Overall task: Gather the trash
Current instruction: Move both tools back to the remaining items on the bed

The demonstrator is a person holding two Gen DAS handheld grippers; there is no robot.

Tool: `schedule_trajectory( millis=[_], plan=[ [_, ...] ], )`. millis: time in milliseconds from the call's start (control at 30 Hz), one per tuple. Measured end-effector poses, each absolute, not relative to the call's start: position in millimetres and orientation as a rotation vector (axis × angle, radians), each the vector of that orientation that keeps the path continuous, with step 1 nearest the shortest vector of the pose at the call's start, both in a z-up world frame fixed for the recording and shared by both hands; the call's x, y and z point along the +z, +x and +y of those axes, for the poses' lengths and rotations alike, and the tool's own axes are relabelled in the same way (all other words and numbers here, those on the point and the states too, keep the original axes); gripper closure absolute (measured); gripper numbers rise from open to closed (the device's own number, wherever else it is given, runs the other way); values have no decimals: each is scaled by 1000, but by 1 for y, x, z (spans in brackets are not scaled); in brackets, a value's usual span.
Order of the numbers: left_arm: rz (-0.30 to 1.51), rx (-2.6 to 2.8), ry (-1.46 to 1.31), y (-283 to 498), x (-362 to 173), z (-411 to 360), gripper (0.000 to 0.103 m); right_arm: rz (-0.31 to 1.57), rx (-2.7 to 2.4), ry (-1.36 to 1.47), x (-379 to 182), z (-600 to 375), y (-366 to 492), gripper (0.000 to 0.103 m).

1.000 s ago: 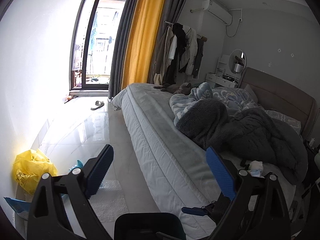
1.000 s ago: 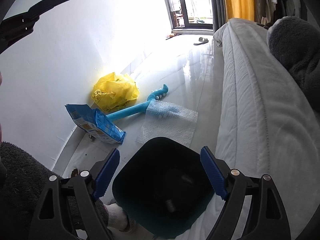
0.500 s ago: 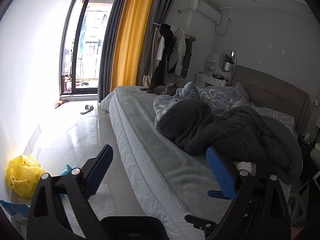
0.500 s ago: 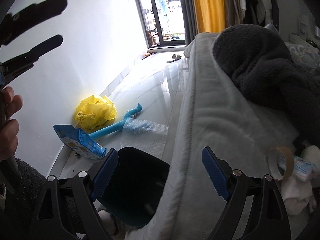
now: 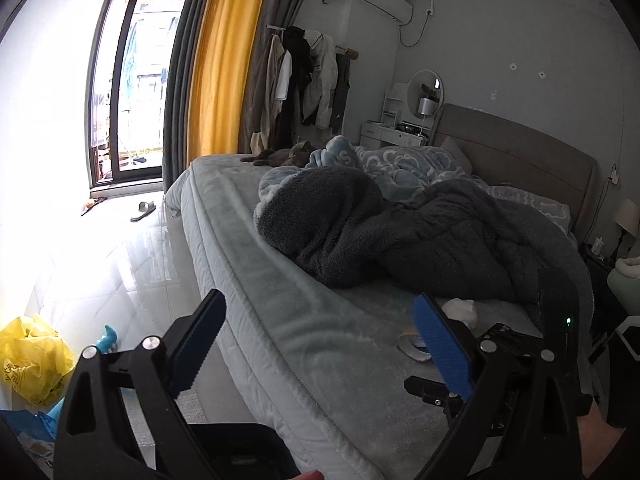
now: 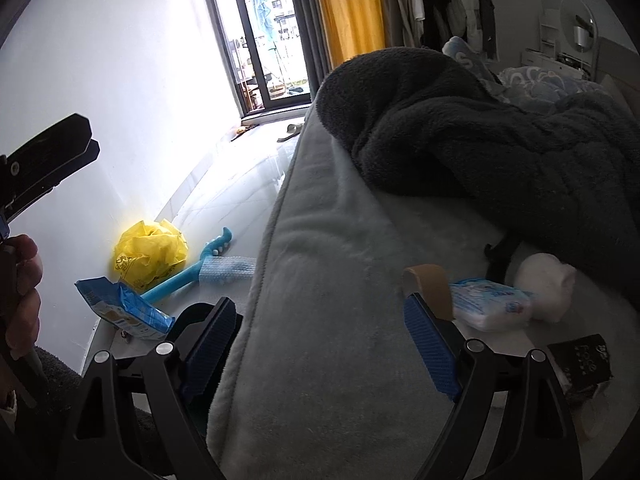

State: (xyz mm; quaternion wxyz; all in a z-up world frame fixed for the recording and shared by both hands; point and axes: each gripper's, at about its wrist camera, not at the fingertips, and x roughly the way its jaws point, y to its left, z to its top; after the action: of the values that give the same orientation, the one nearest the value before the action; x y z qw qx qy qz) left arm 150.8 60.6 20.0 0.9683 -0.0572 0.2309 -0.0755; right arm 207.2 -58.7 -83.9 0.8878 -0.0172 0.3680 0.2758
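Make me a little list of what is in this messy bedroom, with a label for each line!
place: bedroom, grey bed beside a glossy tiled floor
on bed: dark fluffy blanket, brown tape roll, white-and-blue tissue pack, white crumpled wad, small black box
on floor: crumpled yellow plastic bag, blue snack packet, bubble wrap sheet, blue long-handled plastic tool
pet: grey cat at the bed's far end
right hand-held gripper: open, empty, over the bed edge
left hand-held gripper: open, empty
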Motion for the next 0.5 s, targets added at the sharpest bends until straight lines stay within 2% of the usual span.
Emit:
schedule_trajectory(
  millis=[500],
  plan=[
    [536,-248,-121,169,1,5,7,748,347,-91,-91,-159,222,16]
  ],
)
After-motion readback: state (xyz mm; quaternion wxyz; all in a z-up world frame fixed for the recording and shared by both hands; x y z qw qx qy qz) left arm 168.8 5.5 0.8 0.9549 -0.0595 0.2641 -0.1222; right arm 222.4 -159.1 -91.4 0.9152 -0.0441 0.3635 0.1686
